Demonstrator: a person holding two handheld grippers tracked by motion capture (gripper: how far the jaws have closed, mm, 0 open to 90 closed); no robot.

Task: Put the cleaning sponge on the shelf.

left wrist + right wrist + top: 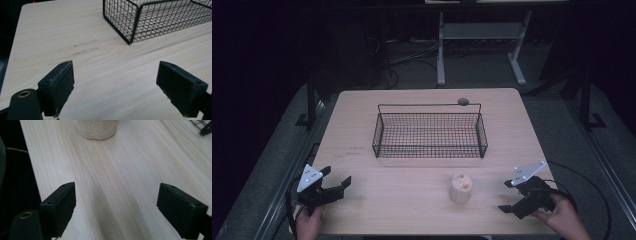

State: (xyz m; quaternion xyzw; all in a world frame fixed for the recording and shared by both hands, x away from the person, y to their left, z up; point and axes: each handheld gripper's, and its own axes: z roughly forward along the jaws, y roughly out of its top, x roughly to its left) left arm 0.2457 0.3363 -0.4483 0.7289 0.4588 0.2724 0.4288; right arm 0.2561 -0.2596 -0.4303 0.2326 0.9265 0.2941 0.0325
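We hold our right gripper [518,196] wide open and empty, the rope-wrapped cup [461,187] standing just ahead of its jaws. Our left gripper [332,184], equally open and empty, waits low, the wire basket [430,148] beyond it, likely ready to receive the cup.

Wooden table [412,200] with basket [430,150], cup [461,188]

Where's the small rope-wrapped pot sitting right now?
In the high view the rope-wrapped pot stands upright on the table's near half, right of centre, in front of the wire basket and left of the right hand-held gripper.
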